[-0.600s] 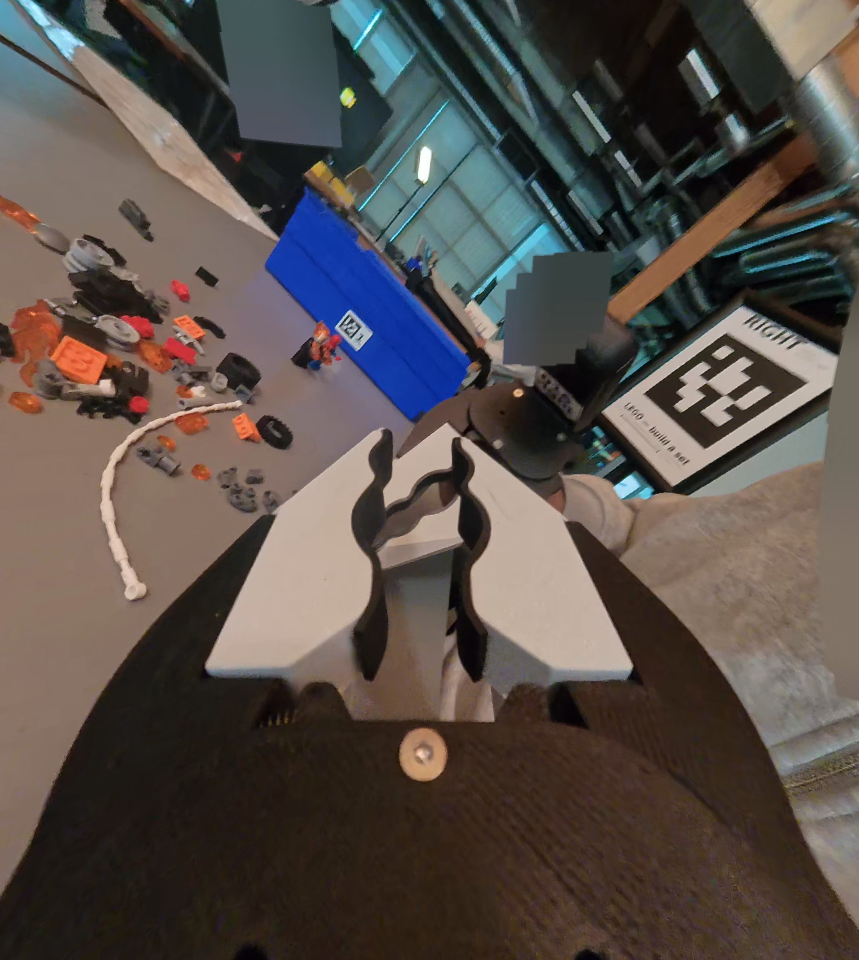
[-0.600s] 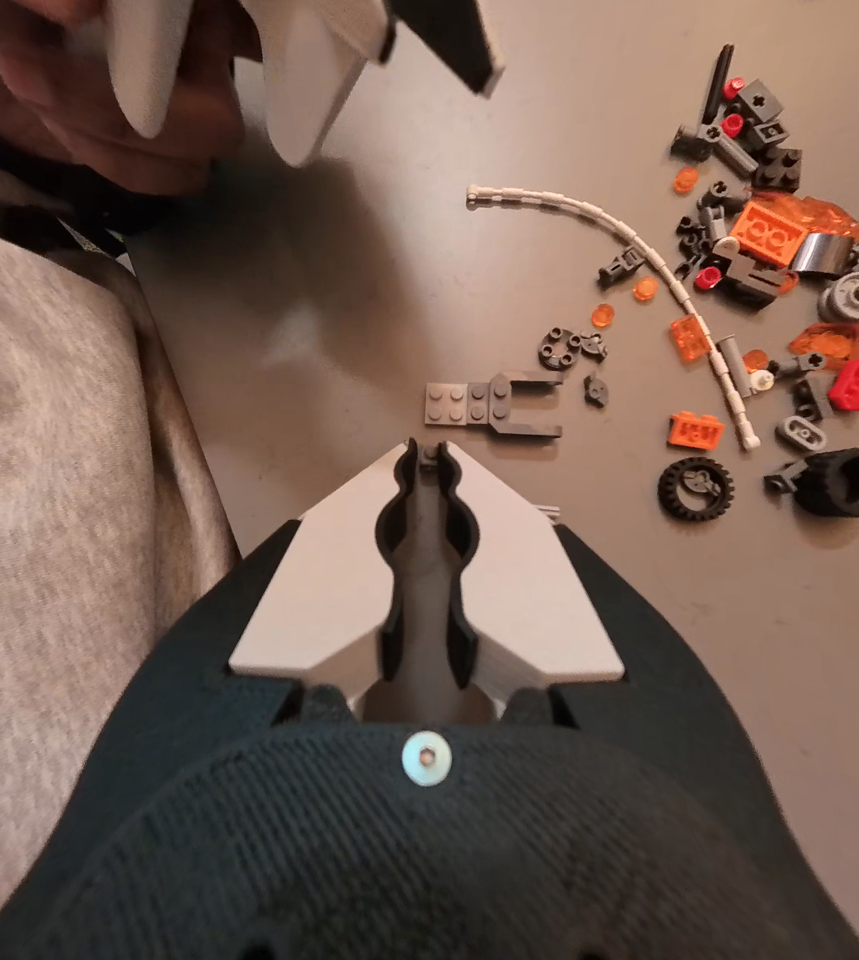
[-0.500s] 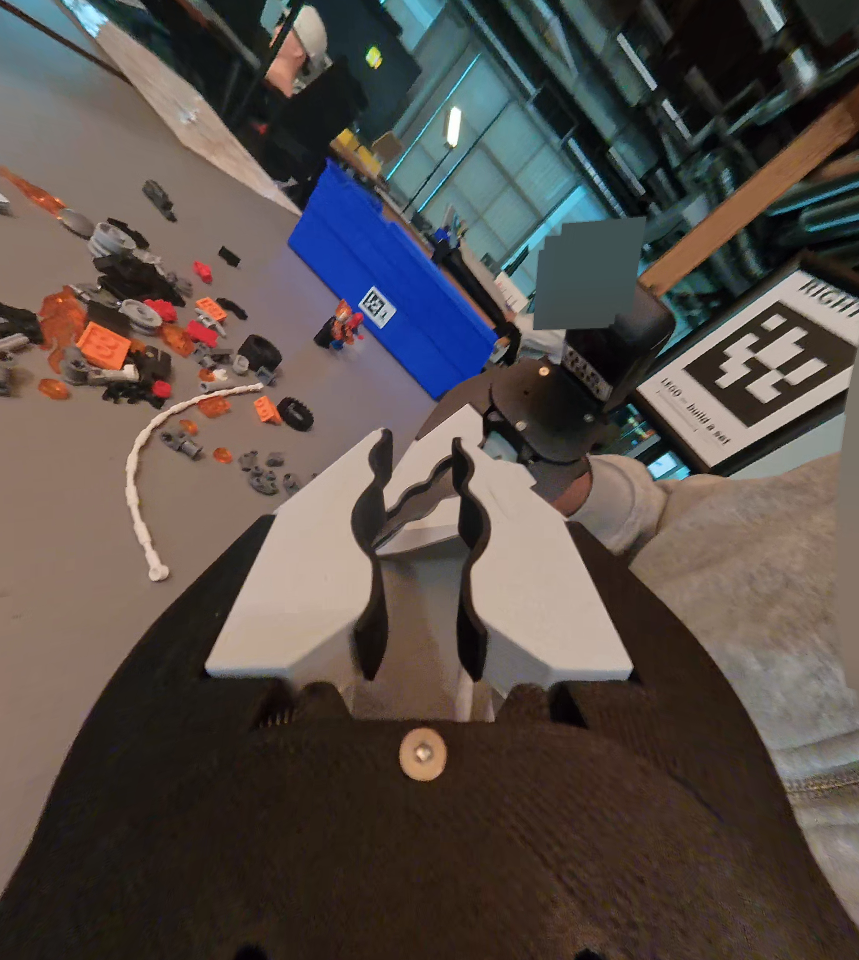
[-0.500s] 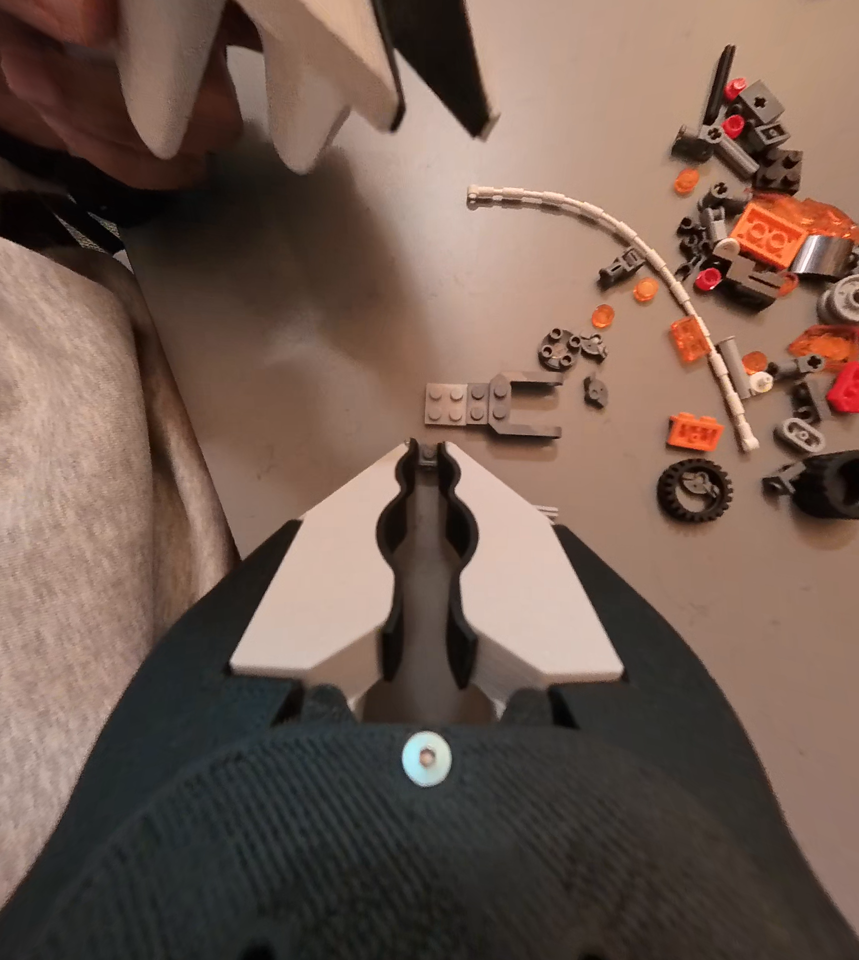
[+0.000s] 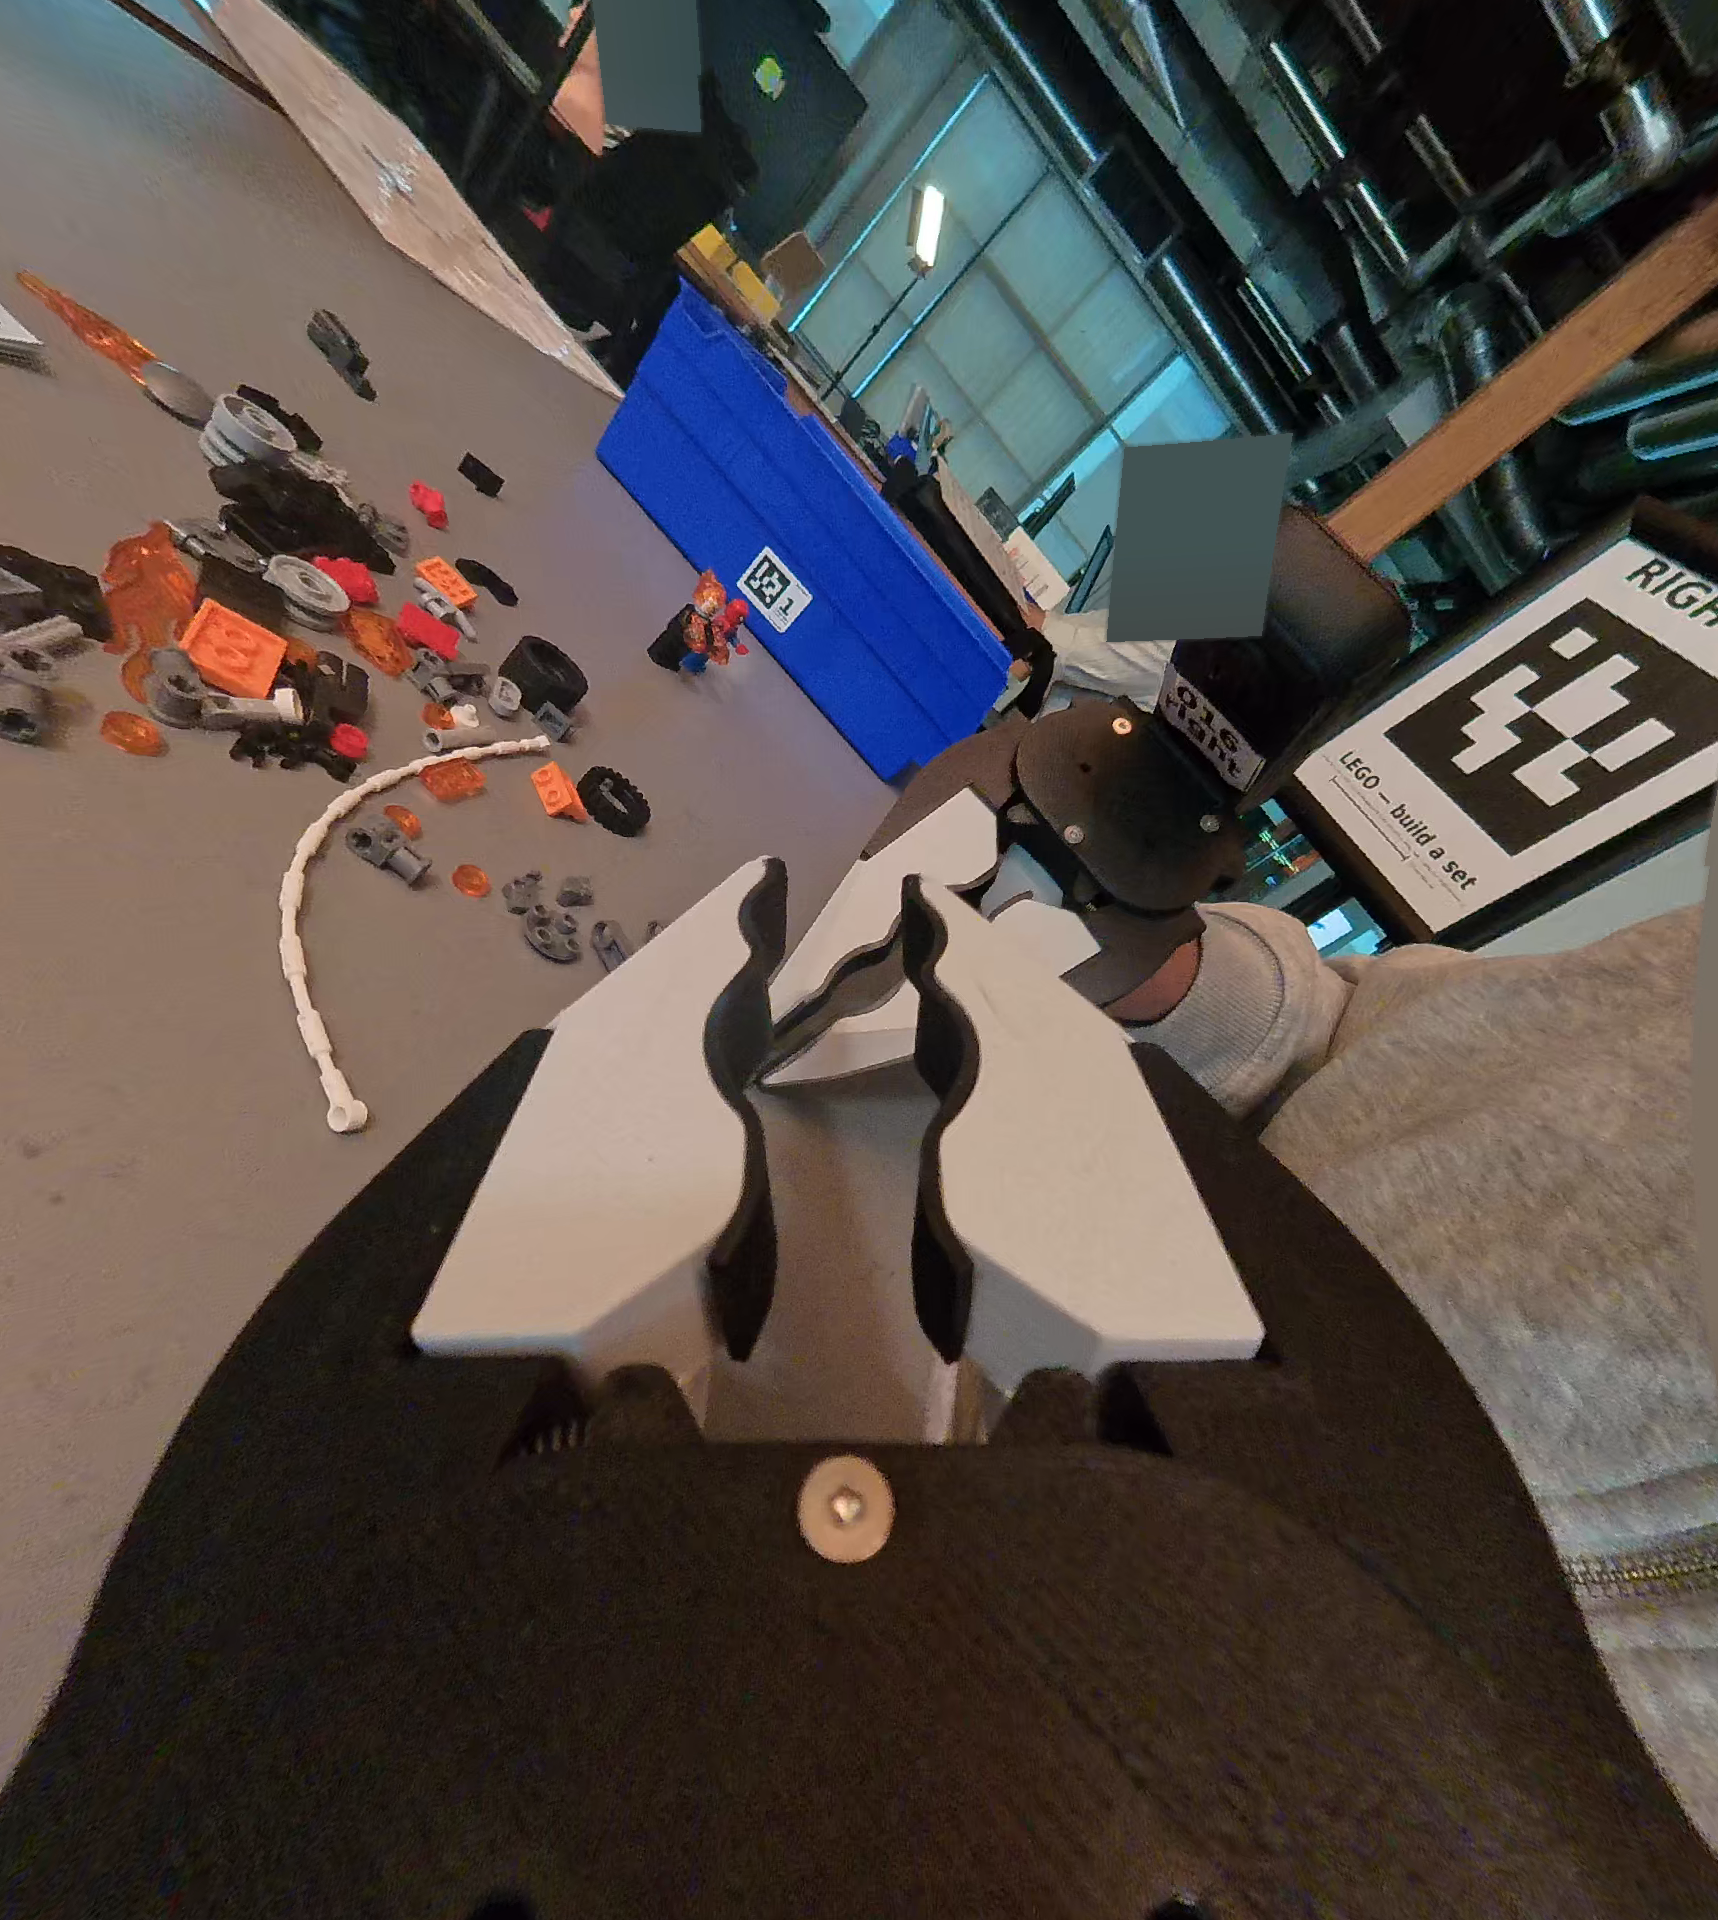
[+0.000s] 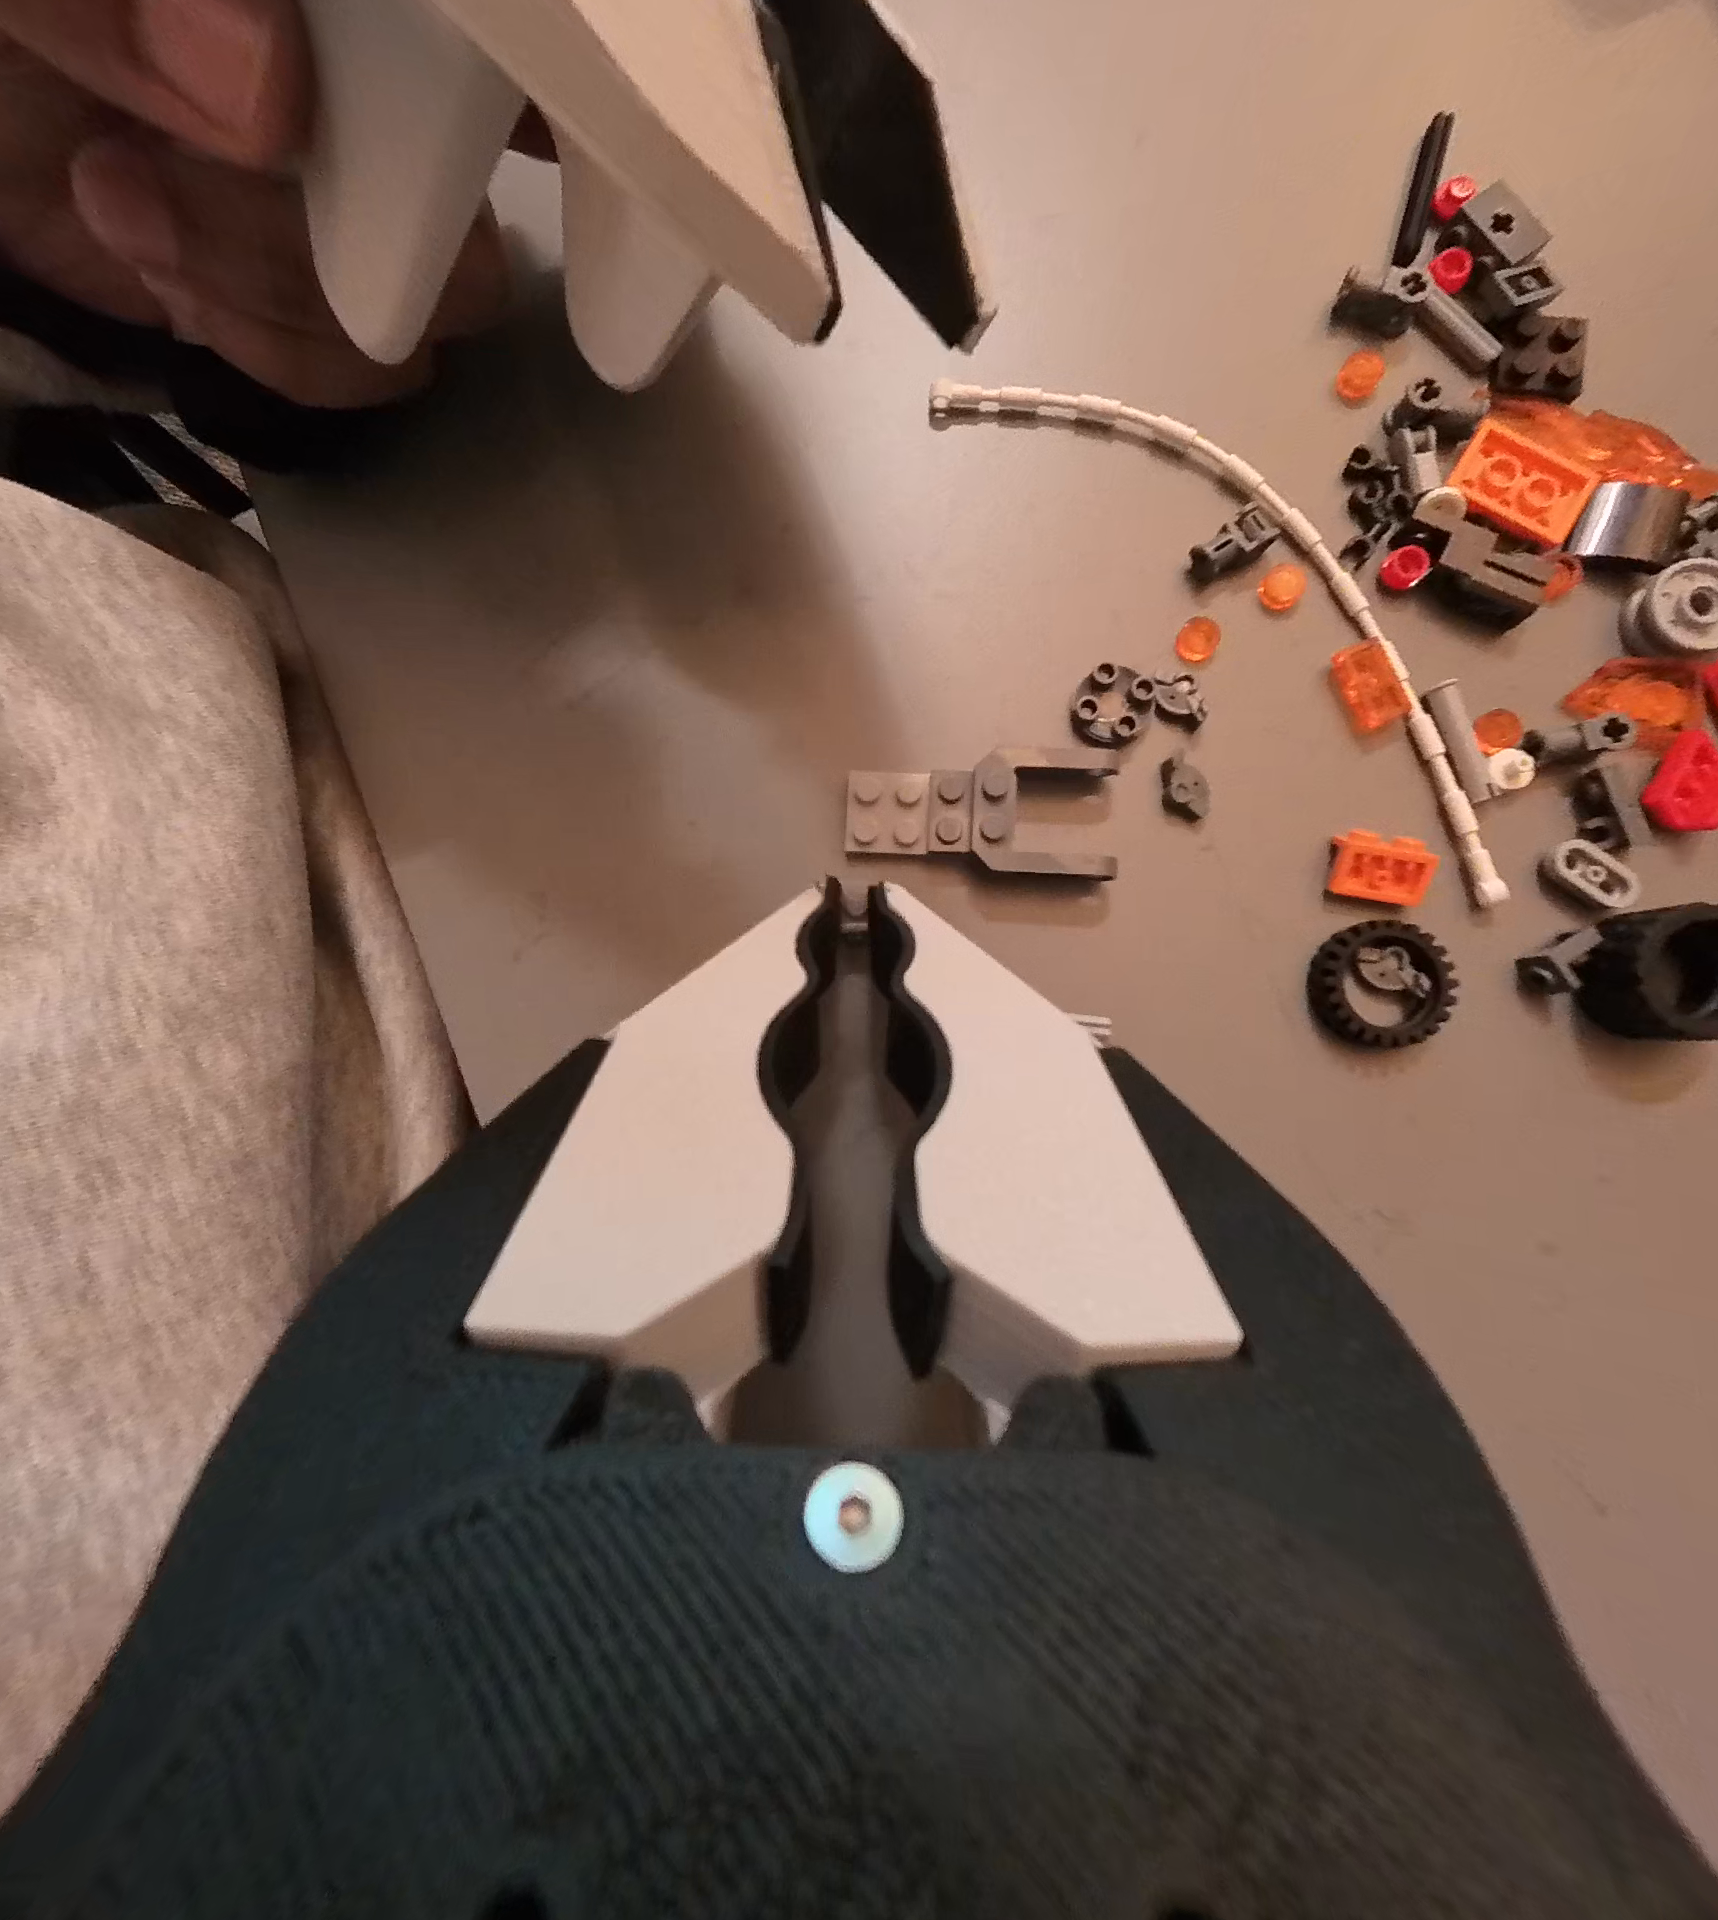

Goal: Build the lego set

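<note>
Pinching a tiny grey piece [image 6: 853, 918] at its very tips, the right tool [image 6: 855, 914] is hovering just short of the grey plate assembly [image 6: 980, 816] lying on the counter [image 6: 1250, 1299]. That assembly is resting straight ahead of those tips, its long axis running crosswise to them, forked end toward the white chain [image 6: 1250, 488]. The left tool [image 5: 839, 904] is hanging empty, jaws narrowly parted, farther from the assembly.

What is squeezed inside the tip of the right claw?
A small grey lego piece shows between the tips of the right claw, which is shut on it. Only its end shows; the rest is covered, so its shape stays unclear.
</note>
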A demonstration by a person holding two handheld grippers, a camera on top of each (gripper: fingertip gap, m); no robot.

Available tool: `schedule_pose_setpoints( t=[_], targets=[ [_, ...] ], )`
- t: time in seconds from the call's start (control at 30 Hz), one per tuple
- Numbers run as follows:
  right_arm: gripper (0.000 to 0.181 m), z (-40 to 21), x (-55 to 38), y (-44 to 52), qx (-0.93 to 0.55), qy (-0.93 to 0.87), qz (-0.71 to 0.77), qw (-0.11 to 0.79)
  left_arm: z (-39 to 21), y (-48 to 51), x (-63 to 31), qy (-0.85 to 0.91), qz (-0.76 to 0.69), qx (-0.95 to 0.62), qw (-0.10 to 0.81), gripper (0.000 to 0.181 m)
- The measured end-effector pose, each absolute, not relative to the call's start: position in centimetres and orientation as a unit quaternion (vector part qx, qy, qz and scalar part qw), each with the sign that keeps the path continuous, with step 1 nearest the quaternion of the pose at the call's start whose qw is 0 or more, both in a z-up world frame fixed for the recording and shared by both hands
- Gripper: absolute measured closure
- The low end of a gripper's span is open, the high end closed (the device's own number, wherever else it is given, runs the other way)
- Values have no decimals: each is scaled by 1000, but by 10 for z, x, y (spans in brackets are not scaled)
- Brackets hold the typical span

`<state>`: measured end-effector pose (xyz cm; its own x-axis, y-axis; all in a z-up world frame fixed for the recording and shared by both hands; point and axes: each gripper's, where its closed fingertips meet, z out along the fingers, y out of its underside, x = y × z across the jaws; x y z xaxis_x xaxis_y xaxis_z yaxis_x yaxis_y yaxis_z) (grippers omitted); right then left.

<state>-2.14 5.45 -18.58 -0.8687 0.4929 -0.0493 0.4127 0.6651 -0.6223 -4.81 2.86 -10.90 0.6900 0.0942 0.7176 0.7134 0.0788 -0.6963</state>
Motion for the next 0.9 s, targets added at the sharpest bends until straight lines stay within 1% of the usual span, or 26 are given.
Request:
schedule_pose_setpoints(
  t=[0.47, 0.63, 0.67, 0.73, 0.77, 0.9],
  targets=[
    [180, -186, -24, 53, -237, -916, 316, 73, -108, 27, -49, -319, -241, -631, 665, 161],
    [179, -176, -32, 51, -246, -907, 332, 86, -110, 28, -49, -323, -239, -633, 661, 161],
    [180, -176, -33, 50, -247, -906, 332, 88, -112, 28, -50, -327, -236, -638, 656, 162],
    [180, -178, -35, 50, -249, -908, 326, 90, -125, 27, -54, -352, -212, -661, 628, 172],
    [180, -179, -36, 50, -250, -908, 323, 89, -132, 27, -56, -360, -200, -676, 611, 174],
    [179, -181, -36, 48, -249, -911, 318, 84, -147, 28, -52, -367, -185, -715, 565, 176]
  ],
)
